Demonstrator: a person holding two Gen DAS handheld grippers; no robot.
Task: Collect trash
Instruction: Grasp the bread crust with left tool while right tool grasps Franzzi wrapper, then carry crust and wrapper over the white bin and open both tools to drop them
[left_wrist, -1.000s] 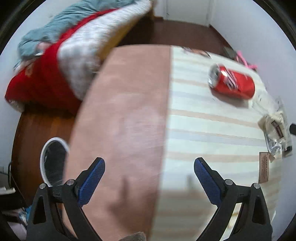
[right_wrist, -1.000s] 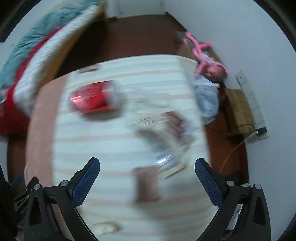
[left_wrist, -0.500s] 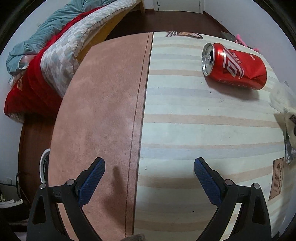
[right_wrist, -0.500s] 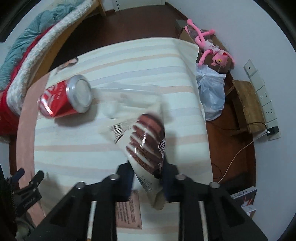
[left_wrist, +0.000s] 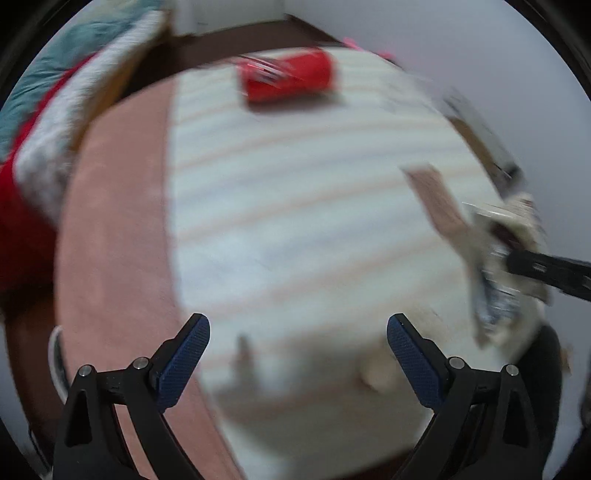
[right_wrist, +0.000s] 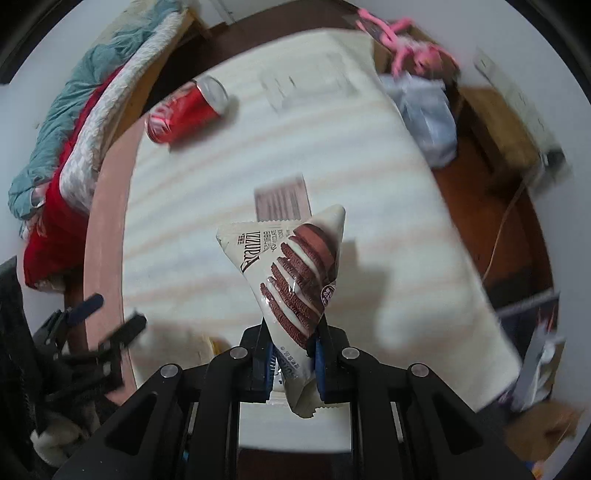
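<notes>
My right gripper (right_wrist: 293, 354) is shut on a white cookie wrapper (right_wrist: 291, 273) with brown biscuits printed on it and holds it above the striped tablecloth (right_wrist: 229, 177). The wrapper also shows blurred at the right of the left wrist view (left_wrist: 506, 266). A red soda can (right_wrist: 184, 110) lies on its side at the far left of the table; it also shows in the left wrist view (left_wrist: 290, 75). A small brown paper label (right_wrist: 282, 197) lies flat on the cloth beyond the wrapper. My left gripper (left_wrist: 297, 354) is open and empty over the near table edge.
A bed with red and teal bedding (right_wrist: 62, 155) stands to the left. A white plastic bag (right_wrist: 428, 118) and a pink plush toy (right_wrist: 410, 48) lie on the floor at the right. A white bin rim (left_wrist: 55, 362) shows below the table's left edge.
My right gripper has lifted the cookie wrapper off the cloth and drawn back. The left gripper view has swung right and blurred; the can now sits farther away.
</notes>
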